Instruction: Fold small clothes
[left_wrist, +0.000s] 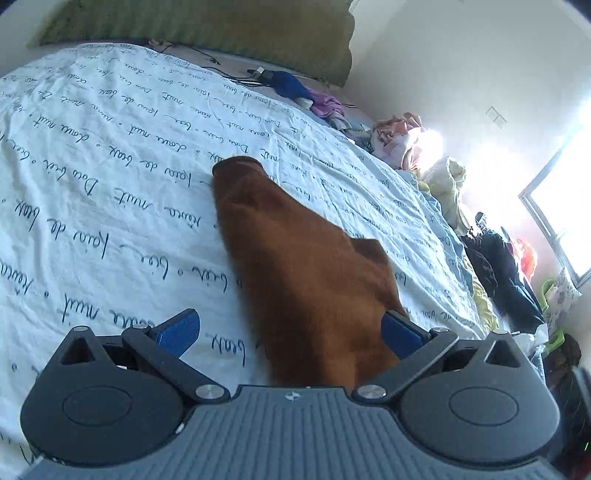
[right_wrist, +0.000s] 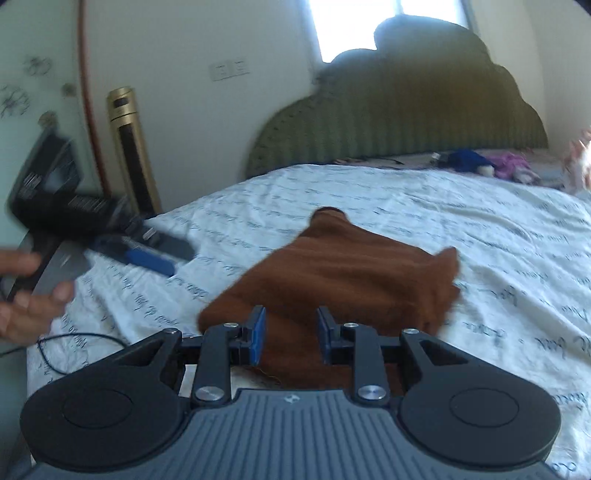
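Left hand-held gripper (left_wrist: 290, 332) sits at the bottom of its view with blue pads spread wide, released; the brown garment (left_wrist: 295, 266) runs up between the pads toward the middle of the frame, its long axis pointing away along the fingers, lying on the script-printed bedsheet (left_wrist: 110, 184). Further right in that view, piled clothes (left_wrist: 402, 136) crowd the bed's far edge. In the right wrist view the left tool shows blurred at middle left, beside the cloth. Right hand-held gripper (right_wrist: 291, 334), bottom centre, has its jaws partly apart over the garment's near edge; whether they pinch cloth I cannot tell. Judged from this, the right one is nearer the hem for the next fold
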